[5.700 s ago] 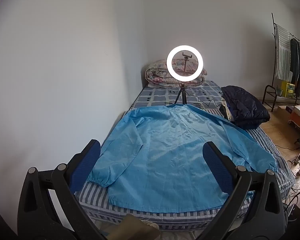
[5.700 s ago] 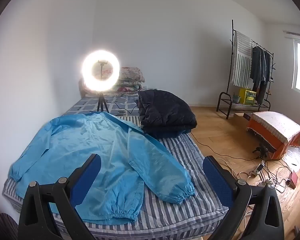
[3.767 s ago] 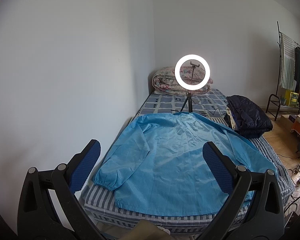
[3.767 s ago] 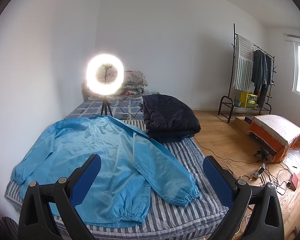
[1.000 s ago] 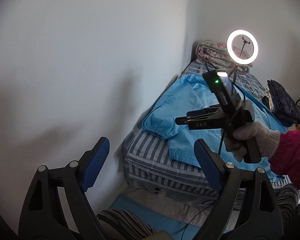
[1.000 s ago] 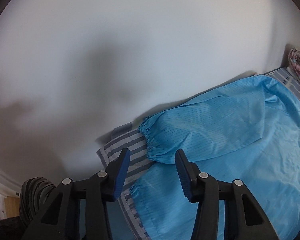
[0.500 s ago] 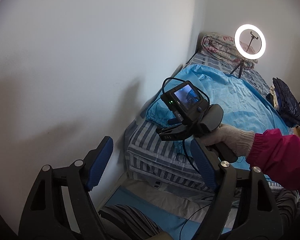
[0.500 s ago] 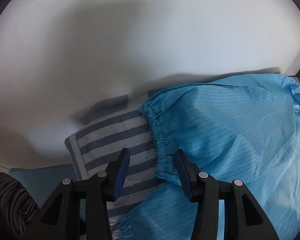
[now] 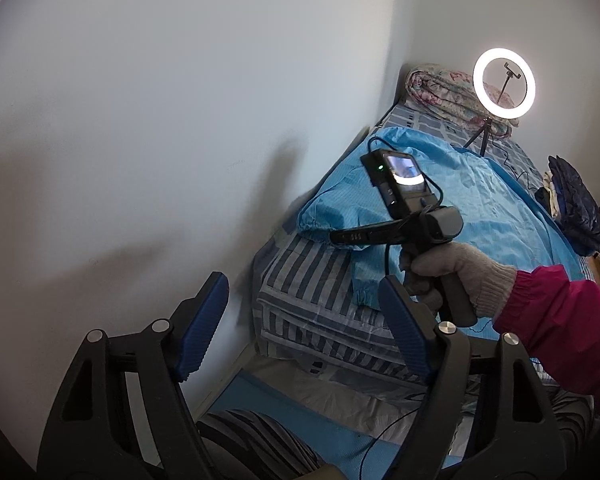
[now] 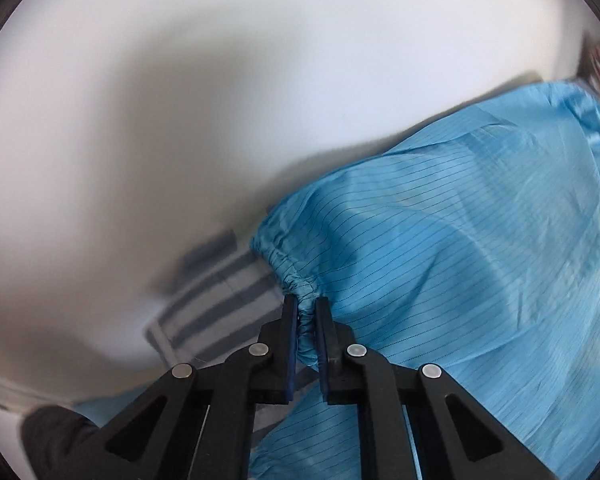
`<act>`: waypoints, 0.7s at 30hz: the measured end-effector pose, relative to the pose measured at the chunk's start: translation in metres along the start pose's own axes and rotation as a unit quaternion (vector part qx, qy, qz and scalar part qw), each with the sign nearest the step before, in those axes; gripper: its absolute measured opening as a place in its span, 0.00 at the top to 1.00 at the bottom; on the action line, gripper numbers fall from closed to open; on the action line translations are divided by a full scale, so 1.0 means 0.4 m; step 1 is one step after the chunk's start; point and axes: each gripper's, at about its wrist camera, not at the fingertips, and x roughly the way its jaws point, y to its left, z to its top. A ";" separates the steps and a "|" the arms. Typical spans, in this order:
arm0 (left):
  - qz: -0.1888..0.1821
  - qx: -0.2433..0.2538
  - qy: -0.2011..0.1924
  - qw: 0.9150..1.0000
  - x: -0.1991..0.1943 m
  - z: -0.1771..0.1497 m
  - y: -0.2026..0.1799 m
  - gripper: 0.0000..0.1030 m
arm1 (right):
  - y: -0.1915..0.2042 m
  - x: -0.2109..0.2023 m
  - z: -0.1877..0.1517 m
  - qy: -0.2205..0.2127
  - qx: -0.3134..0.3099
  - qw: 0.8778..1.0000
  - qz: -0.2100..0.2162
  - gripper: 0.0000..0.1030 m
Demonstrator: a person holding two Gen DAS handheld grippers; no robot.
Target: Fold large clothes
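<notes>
1. Two tools in play here. The right tool is clamped down on the elastic cuff of the blue jacket, and you can see the gathered fabric squeezed between its blue pads, which are nearly touching.
2. The left tool hangs off the foot corner of the bed with its jaws wide apart and nothing between them, only the wall and the mattress edge behind.
3. The jacket is spread flat on the striped bed, running from the near corner up toward the far end. The pinched sleeve lies along the wall side, with its cuff right at the near corner of the mattress.
4. From the left wrist view you can see the right tool from the side: black handle, little lit screen on top, held by a hand in a grey knit glove with a pink sleeve. Its tip sits on the sleeve end.
5. At the far end of the bed there's a glowing ring light on a small tripod, with a rolled floral quilt behind it.
6. A dark folded jacket sits on the right edge of the bed, well apart from the blue one.
</notes>
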 end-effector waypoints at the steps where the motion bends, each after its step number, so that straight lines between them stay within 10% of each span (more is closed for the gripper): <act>1: -0.001 0.001 0.000 1.000 0.002 0.000 -0.001 0.22 | -0.021 -0.027 0.002 -0.015 0.019 1.000 0.013 0.95; 13: -0.024 0.027 -0.002 0.999 0.031 0.017 -0.049 0.23 | -0.282 -0.295 -0.170 -0.183 0.264 0.937 0.137 0.95; 18: -0.063 0.029 0.003 0.998 0.071 0.041 -0.098 0.22 | -0.374 -0.318 -0.348 -0.210 0.373 0.890 0.158 0.96; 21: -0.108 0.015 0.027 0.994 0.131 0.072 -0.130 0.22 | -0.392 -0.302 -0.408 -0.204 0.388 0.885 0.156 0.96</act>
